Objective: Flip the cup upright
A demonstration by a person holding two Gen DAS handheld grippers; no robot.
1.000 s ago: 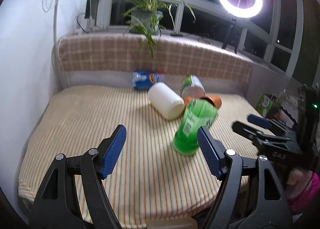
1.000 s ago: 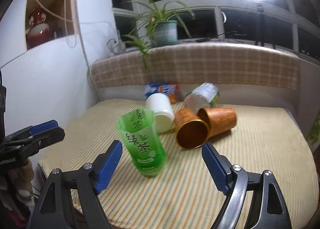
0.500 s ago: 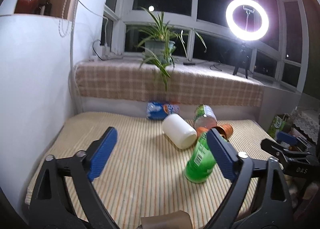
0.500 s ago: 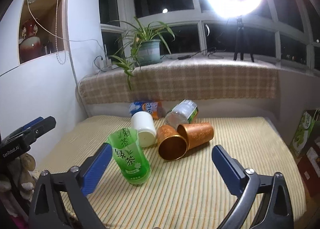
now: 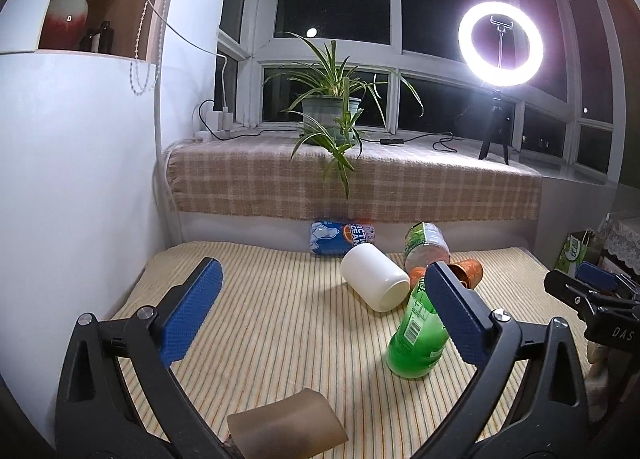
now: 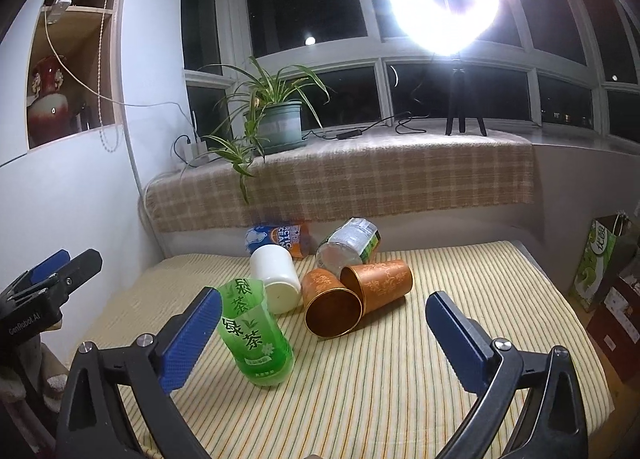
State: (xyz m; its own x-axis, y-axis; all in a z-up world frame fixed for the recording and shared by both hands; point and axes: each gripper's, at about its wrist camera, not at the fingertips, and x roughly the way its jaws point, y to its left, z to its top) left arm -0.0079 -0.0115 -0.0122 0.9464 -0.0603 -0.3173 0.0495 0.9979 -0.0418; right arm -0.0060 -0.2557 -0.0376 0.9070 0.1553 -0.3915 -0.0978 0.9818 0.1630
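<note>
A green cut-bottle cup point(image 6: 256, 335) stands upright on the striped table point(image 6: 400, 399), also in the left wrist view point(image 5: 418, 339). A white cup point(image 6: 276, 277) point(image 5: 374, 279) lies on its side behind it. Two orange cups point(image 6: 332, 309) point(image 6: 380, 281) lie on their sides, mouths toward me. My left gripper point(image 5: 326, 315) is open and empty, held back from the cups. My right gripper point(image 6: 324, 343) is open and empty, held back too. Each gripper shows at the edge of the other's view point(image 5: 592, 295) point(image 6: 48, 283).
A blue and orange bottle point(image 6: 278, 237) and a clear bottle with green label point(image 6: 350, 241) lie at the table's back. A checked cloth ledge point(image 6: 340, 183) holds a potted plant point(image 6: 276, 119) and ring light point(image 6: 444, 7). A wall point(image 5: 80, 179) is left, boxes point(image 6: 604, 259) right.
Both grippers have drawn back and up from the green cup, which stands free on the table. The cups now look smaller and farther.
</note>
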